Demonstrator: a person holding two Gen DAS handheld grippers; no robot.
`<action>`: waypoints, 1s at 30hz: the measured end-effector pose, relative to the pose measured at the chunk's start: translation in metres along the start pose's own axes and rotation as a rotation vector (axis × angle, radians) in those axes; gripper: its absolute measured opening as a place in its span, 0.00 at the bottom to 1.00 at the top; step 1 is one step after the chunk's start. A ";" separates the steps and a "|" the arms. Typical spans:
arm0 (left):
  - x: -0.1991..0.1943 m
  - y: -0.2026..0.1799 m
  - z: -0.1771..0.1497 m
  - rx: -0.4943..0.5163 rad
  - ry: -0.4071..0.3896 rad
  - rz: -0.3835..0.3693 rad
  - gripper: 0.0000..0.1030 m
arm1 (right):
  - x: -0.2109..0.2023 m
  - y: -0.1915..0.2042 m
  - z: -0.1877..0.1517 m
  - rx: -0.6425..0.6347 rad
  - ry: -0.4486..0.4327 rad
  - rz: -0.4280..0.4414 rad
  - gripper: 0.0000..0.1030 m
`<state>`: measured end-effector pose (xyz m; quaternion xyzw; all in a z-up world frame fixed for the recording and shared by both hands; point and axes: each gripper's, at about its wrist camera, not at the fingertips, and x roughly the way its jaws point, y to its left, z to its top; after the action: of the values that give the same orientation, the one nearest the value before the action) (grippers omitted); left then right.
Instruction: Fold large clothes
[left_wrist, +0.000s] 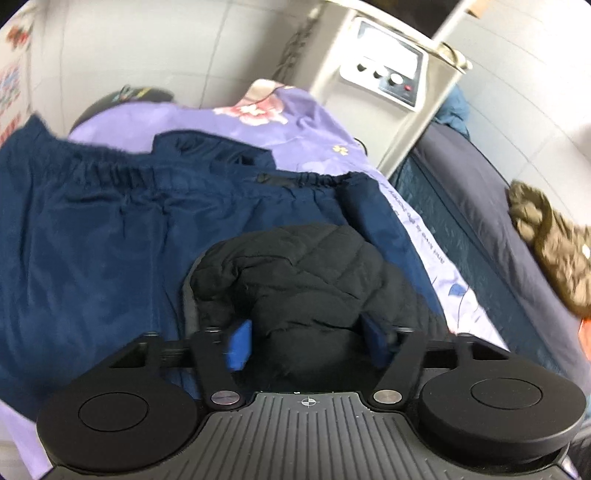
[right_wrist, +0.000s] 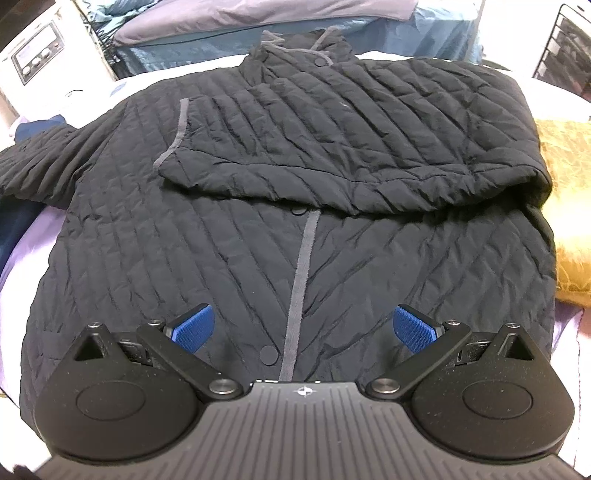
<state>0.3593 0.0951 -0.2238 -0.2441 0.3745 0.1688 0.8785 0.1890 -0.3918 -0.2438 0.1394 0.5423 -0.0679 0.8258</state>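
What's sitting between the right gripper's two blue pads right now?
In the right wrist view, the right gripper is open over the black quilted jacket; its grey placket strip and a snap button lie between the pads.

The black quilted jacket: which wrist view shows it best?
The right wrist view. There the black quilted jacket lies spread out, one sleeve folded across its chest, under the open right gripper. The left wrist view shows only a bunched sleeve end between the left gripper fingers.

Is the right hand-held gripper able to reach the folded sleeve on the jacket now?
Probably yes: the right hand-held gripper is open above the jacket, and nothing lies between it and the folded sleeve.
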 end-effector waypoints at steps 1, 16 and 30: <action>-0.001 -0.002 0.001 0.017 0.001 0.004 0.96 | -0.001 -0.001 0.000 0.006 -0.005 -0.003 1.00; -0.074 -0.201 -0.026 0.519 -0.163 -0.354 0.87 | -0.001 -0.022 -0.001 0.054 -0.027 0.017 1.00; -0.053 -0.353 -0.288 1.154 0.230 -0.535 1.00 | -0.011 -0.065 -0.009 0.183 -0.044 -0.023 1.00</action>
<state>0.3278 -0.3617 -0.2506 0.1660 0.4227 -0.3119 0.8345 0.1599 -0.4514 -0.2473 0.2064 0.5173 -0.1298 0.8204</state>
